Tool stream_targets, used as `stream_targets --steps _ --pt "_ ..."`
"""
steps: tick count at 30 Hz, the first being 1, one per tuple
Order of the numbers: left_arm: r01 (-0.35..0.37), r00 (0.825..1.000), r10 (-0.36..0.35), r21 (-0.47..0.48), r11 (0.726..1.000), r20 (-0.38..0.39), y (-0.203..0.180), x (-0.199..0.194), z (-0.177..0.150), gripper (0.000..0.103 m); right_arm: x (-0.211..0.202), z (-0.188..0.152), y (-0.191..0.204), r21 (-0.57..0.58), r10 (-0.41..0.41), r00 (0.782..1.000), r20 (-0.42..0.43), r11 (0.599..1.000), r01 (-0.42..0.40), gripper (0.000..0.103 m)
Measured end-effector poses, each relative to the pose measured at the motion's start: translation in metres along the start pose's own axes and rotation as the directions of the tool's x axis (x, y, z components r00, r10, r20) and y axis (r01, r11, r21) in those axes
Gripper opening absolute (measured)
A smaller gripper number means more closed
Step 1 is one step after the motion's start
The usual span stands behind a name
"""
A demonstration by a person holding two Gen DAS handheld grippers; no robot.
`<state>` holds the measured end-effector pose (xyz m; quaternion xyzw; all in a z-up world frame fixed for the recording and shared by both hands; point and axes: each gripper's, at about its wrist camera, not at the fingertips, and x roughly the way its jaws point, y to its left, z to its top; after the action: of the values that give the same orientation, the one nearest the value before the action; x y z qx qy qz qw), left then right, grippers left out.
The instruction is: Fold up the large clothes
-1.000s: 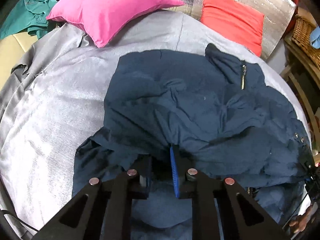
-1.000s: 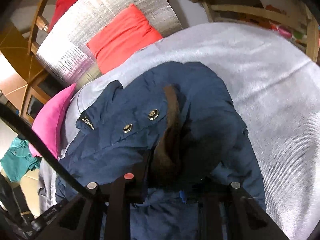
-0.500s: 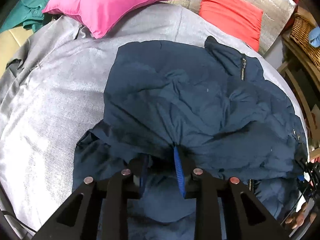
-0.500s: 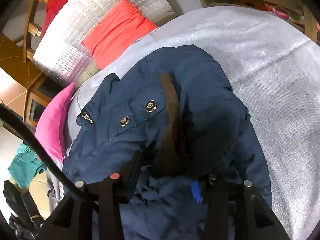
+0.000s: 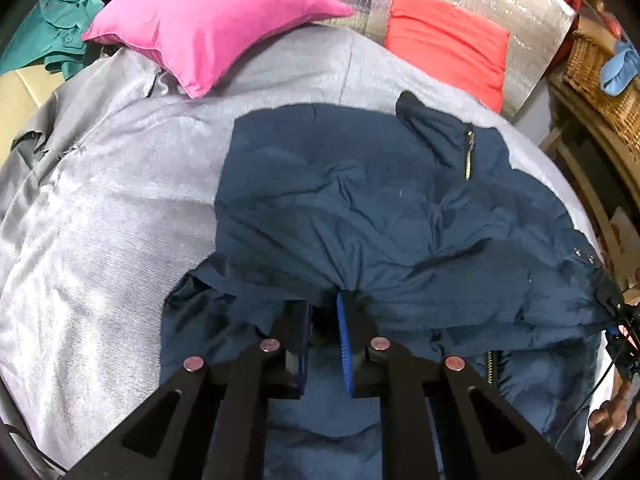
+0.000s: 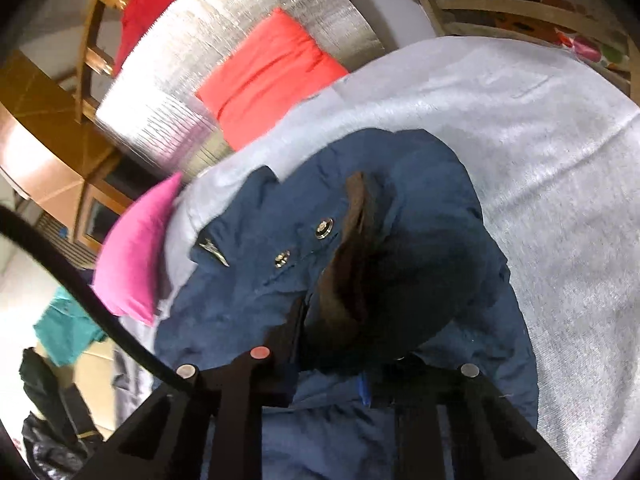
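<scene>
Holding the navy jacket [image 5: 380, 216] by its near edge, you had both grippers committed. Left gripper [image 5: 324, 320] was clamped on a bunch of the jacket's fabric, cloth gathered and pulled taut between the blue pads. Right gripper [image 6: 332, 364] looked clamped on the hood side, by the brown-lined opening [image 6: 352, 272]; its tips were buried in fabric, so that's a judgement.

Jacket lay on the grey bed cover [image 5: 100, 200], its upper layer folded over a lower one, far edge pointing toward the head end where the pink pillow [image 5: 208, 28] and red pillow [image 5: 444, 40] sat. Zip pull [image 5: 469, 152] was on the far right part.

Key relation: the jacket stretched away from both grippers toward the pillows, with the held edge running crosswise between your hands. Your left was at the jacket's mid-edge and your right at the hood corner, so any carry-over probably had to go forward with both hands level, or the fold would skew.
</scene>
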<state>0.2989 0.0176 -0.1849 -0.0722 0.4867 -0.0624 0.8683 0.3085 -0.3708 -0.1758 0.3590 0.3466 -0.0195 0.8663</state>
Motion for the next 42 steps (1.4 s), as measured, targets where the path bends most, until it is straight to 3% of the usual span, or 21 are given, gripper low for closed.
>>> stream_targets --steps 4,7,9,11,16,18,20,24,28,30,32,33,35,39,42 --pt "-0.021 0.998 0.021 0.0 1.0 -0.06 0.003 0.018 -0.006 0.015 0.016 0.0 -0.01 0.045 -0.031 0.995 -0.1 0.998 0.035 0.024" --pt "-0.013 0.996 0.012 -0.016 1.0 -0.088 0.007 0.022 -0.008 0.019 0.026 0.0 -0.024 0.132 0.017 0.984 -0.177 0.991 0.007 0.028" --pt "0.0 0.996 -0.003 -0.033 0.999 -0.091 0.012 0.018 -0.006 0.026 0.022 0.002 -0.031 0.173 0.06 0.981 -0.185 0.985 -0.027 0.041" --pt "0.03 0.994 -0.038 -0.075 0.997 -0.098 0.023 0.012 -0.004 0.04 0.012 0.002 -0.038 0.211 0.085 0.984 -0.159 0.976 -0.051 0.065" --pt "0.142 0.985 -0.155 -0.151 0.978 -0.075 0.049 -0.015 0.001 0.04 -0.011 0.009 -0.052 0.275 0.178 0.971 -0.16 0.953 -0.13 0.066" --pt "0.114 0.993 -0.117 -0.112 0.987 -0.016 0.056 -0.033 0.004 0.041 -0.026 0.017 -0.045 0.202 0.181 0.97 -0.16 0.968 -0.147 0.065" --pt "0.06 0.998 -0.057 -0.088 0.994 0.038 0.061 -0.045 0.006 0.043 -0.046 0.023 -0.037 0.115 0.171 0.98 -0.105 0.98 -0.159 0.065" --pt "-0.026 0.992 0.041 -0.133 0.991 0.116 0.075 -0.047 0.013 0.055 -0.056 0.033 -0.033 0.054 0.144 0.99 0.003 0.988 -0.144 0.065" --pt "-0.016 0.998 0.025 -0.172 0.985 0.053 0.071 -0.016 0.02 0.055 -0.011 0.036 -0.033 0.079 0.07 0.995 -0.066 0.995 -0.065 0.051" --pt "-0.067 0.998 0.07 -0.147 0.987 0.01 0.063 -0.001 0.021 0.055 0.013 0.033 -0.031 0.08 0.048 0.992 -0.116 0.996 -0.039 0.045" --pt "-0.089 0.996 0.086 -0.136 0.987 -0.025 0.058 0.012 0.018 0.054 0.024 0.026 -0.025 0.054 0.038 0.988 -0.151 0.998 -0.031 0.023" --pt "-0.1 0.994 0.093 -0.131 0.986 -0.053 0.056 0.017 0.016 0.054 0.027 0.021 -0.021 0.029 0.032 0.985 -0.17 0.999 -0.028 0.022" --pt "-0.099 0.993 0.091 -0.123 0.987 -0.069 0.054 0.018 0.012 0.054 0.019 0.016 -0.007 -0.046 -0.002 0.99 -0.141 0.999 -0.004 0.012" --pt "-0.085 0.996 0.085 -0.091 0.992 0.002 0.049 -0.002 0.015 0.054 -0.022 0.018 0.007 -0.095 0.058 0.998 0.008 0.994 -0.057 0.011" --pt "-0.125 0.992 0.126 -0.077 0.989 0.013 0.051 -0.003 0.015 0.054 -0.028 0.017 0.002 -0.1 0.01 1.0 0.024 0.995 -0.007 0.011"
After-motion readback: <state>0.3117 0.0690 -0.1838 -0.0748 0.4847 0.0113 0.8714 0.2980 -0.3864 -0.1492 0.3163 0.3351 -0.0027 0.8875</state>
